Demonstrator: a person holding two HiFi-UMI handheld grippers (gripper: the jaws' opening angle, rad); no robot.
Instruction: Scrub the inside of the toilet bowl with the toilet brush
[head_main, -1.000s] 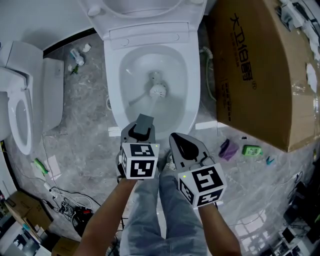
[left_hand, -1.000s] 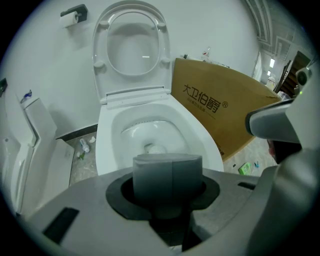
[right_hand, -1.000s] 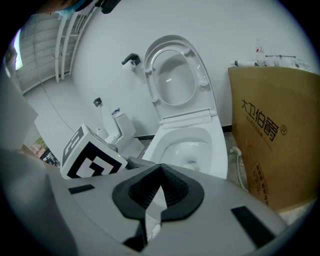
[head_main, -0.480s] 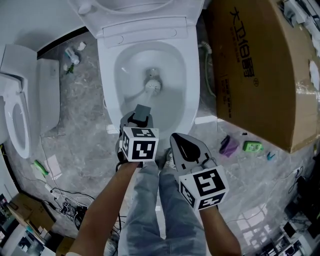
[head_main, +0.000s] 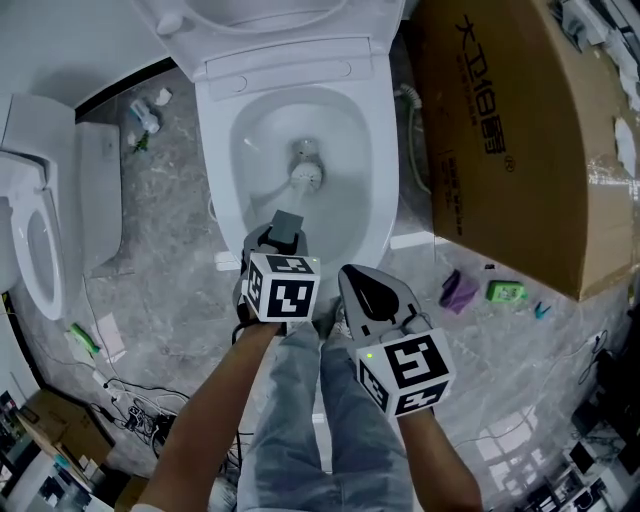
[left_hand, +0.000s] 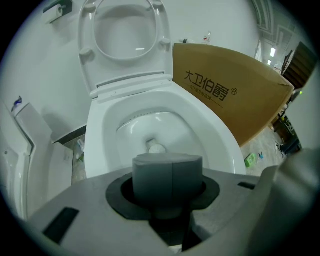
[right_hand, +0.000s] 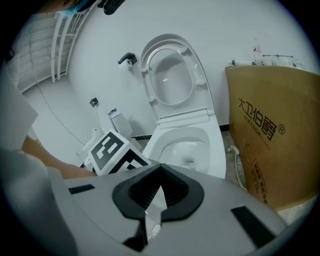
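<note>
Grey marbled floor (head_main: 170, 230). Bears a toilet (head_main: 212, 140) in the middle, a second toilet (head_main: 30, 230) at the left edge and a big cardboard box (head_main: 520, 130) at the right. Holds a pale hose (head_main: 415, 140) between toilet and box. Carries a purple item (head_main: 458, 293), a green one (head_main: 505, 293) and a small teal one (head_main: 540, 312) near the box's front. Shows bottles (head_main: 143, 112) at the upper left, tangled cables (head_main: 130, 415) at the lower left.

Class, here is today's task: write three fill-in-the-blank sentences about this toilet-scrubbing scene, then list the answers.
1. The left claw is shut on the ____ of the brush.
2. The brush's head rests inside the toilet ____.
3. The right claw is shut and holds ____.
Answers: handle; bowl; nothing.
</note>
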